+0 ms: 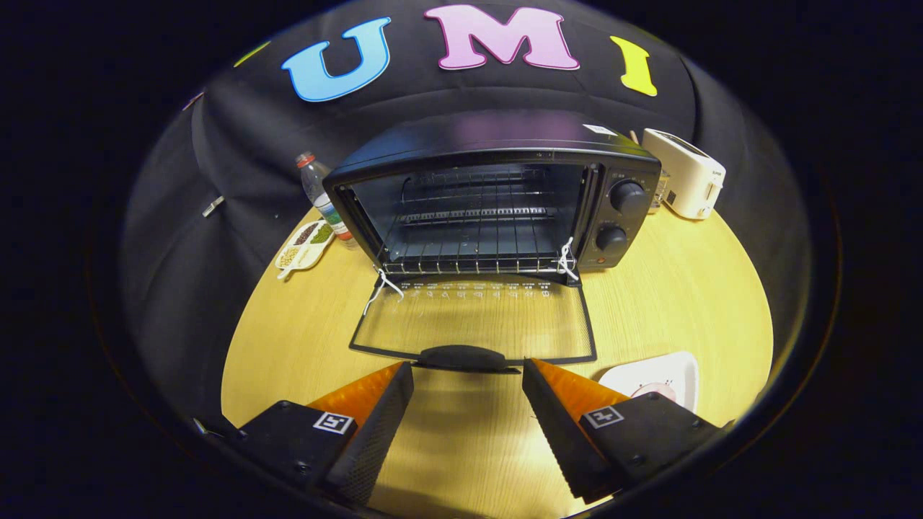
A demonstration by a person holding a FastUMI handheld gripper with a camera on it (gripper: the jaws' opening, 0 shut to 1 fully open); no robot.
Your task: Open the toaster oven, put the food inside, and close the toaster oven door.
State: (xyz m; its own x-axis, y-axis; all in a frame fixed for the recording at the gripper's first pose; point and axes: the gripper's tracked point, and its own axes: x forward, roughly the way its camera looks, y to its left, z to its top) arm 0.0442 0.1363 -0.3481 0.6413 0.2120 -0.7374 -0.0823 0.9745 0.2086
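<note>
Fingers (467,404) spread wide, empty, just short of handle (461,357) on lowered oven door (472,317); bare table (649,303) alongside.

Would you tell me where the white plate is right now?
In the gripper view, the white plate sits on the wooden table, just beyond the open gripper's right finger and right of the toaster oven's lowered door.

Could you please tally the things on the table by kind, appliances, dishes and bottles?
Appliances: 2, the toaster oven with its door open and the white toaster.
Dishes: 2, the divided snack tray and the white plate.
Bottles: 1, the water bottle.
Total: 5.
</note>
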